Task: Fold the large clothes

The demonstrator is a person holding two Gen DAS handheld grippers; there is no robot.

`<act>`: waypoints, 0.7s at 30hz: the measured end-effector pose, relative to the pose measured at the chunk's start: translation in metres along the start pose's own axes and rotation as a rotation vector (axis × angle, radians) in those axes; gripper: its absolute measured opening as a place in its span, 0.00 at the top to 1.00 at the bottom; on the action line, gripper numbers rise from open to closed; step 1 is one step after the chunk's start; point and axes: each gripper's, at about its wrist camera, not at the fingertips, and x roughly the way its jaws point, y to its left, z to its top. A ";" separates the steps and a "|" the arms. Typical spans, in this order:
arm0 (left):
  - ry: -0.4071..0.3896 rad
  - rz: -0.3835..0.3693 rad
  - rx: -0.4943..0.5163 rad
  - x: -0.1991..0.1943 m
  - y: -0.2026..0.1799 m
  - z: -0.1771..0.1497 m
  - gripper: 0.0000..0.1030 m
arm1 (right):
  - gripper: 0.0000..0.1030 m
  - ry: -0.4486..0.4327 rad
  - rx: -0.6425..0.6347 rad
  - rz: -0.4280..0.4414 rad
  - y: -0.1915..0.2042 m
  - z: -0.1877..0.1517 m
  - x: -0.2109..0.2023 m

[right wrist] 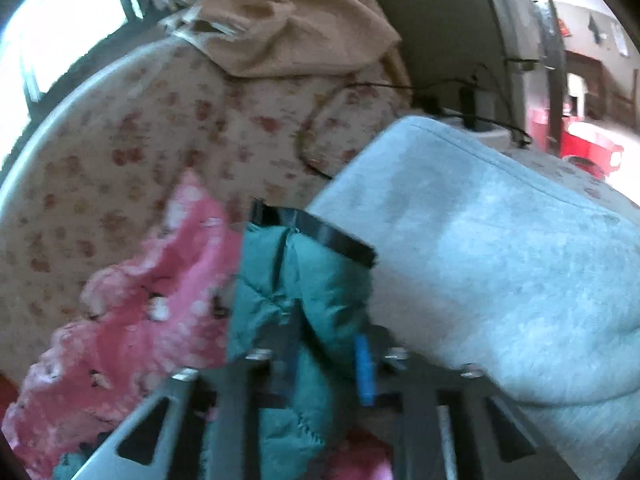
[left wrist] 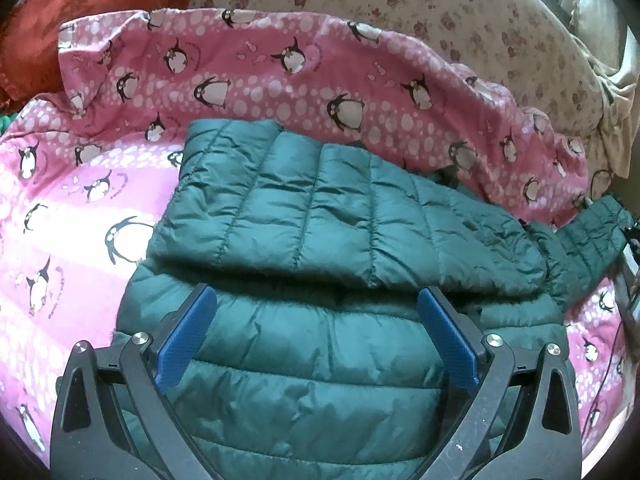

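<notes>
1. folding a green puffer jacket (left wrist: 312,216) lying on the pink penguin blanket (left wrist: 80,184), long axis running left to right
2. left gripper (left wrist: 316,344) fingers wide apart, hovering over the jacket body, nothing pinched
3. right gripper (right wrist: 320,356) clamped on the jacket's sleeve (right wrist: 296,280), probably near the cuff, view blurred
4. sleeve end lies off the jacket's right side, so the right hand is nearer for folding it inward

Right wrist view blurred throughout. Left pad of right gripper (right wrist: 326,364) hidden behind green jacket (right wrist: 316,280). Jacket bottom cut off at lower frame edge. Red object (right wrist: 588,148) upper right unidentifiable.
</notes>
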 end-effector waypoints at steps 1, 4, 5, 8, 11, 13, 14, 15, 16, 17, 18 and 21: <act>-0.007 -0.002 -0.001 -0.003 0.000 0.000 0.02 | 0.88 -0.009 -0.007 0.025 0.004 -0.003 -0.005; -0.034 0.005 0.004 -0.014 0.001 0.000 0.02 | 0.89 -0.023 -0.026 0.107 0.017 -0.013 -0.025; -0.038 0.010 0.006 -0.016 0.001 0.000 0.02 | 0.90 -0.024 -0.037 0.138 0.023 -0.018 -0.032; -0.043 0.003 0.002 -0.023 0.005 -0.003 0.02 | 0.90 -0.018 -0.064 0.195 0.041 -0.029 -0.048; -0.040 -0.011 -0.008 -0.028 0.009 -0.007 0.02 | 0.90 -0.007 -0.112 0.232 0.064 -0.042 -0.063; -0.037 -0.019 -0.018 -0.031 0.013 -0.010 0.02 | 0.90 0.010 -0.137 0.249 0.078 -0.052 -0.065; -0.034 -0.022 -0.023 -0.033 0.015 -0.011 0.02 | 0.90 0.019 -0.147 0.256 0.085 -0.057 -0.066; -0.033 -0.025 -0.027 -0.034 0.017 -0.012 0.02 | 0.90 0.030 -0.154 0.264 0.092 -0.063 -0.066; -0.032 -0.027 -0.033 -0.036 0.019 -0.014 0.02 | 0.90 0.042 -0.162 0.272 0.098 -0.069 -0.067; -0.033 -0.029 -0.038 -0.038 0.021 -0.015 0.02 | 0.90 0.054 -0.172 0.279 0.105 -0.075 -0.066; -0.037 -0.031 -0.043 -0.039 0.022 -0.016 0.02 | 0.90 0.064 -0.182 0.285 0.112 -0.081 -0.066; -0.044 -0.034 -0.057 -0.044 0.028 -0.018 0.02 | 0.90 0.105 -0.199 0.303 0.130 -0.101 -0.064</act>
